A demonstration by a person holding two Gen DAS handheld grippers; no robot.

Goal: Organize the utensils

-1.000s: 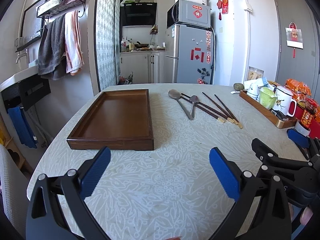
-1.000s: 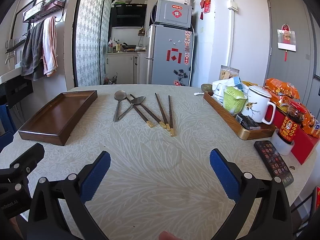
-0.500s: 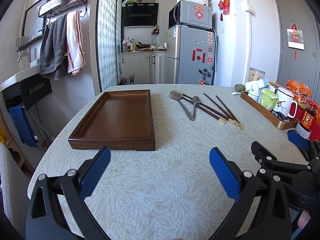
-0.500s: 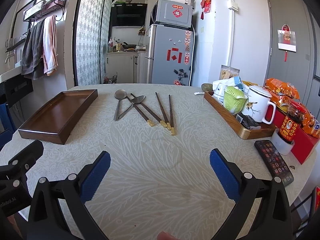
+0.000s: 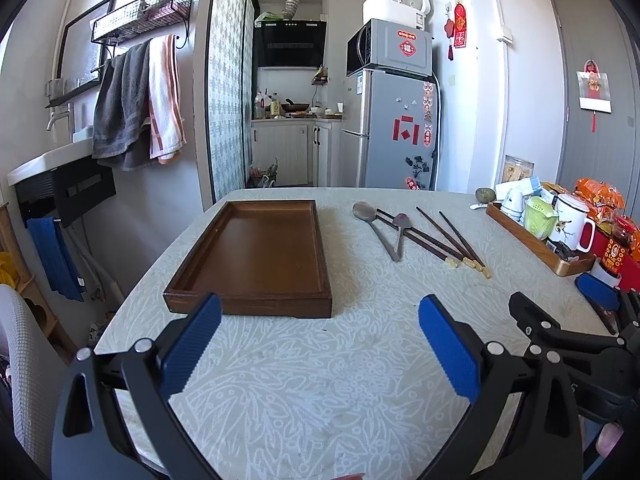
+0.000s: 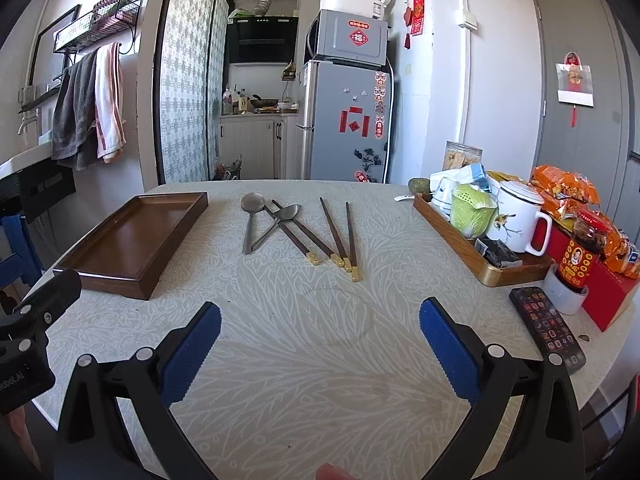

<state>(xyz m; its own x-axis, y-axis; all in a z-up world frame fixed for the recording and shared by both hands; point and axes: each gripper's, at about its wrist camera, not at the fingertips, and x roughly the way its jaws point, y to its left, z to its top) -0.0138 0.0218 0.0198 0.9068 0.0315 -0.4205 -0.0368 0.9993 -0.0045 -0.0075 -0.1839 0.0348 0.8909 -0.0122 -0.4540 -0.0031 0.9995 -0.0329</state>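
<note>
Mug stands inside smaller tray.

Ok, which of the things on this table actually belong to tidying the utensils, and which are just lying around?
Part of the job:
- wooden tray, nothing in it
- two spoons
- chopsticks, loose on the table

Just lying about:
- phone
- white mug and green cup in the other tray
- sauce jar
- snack bags
</note>
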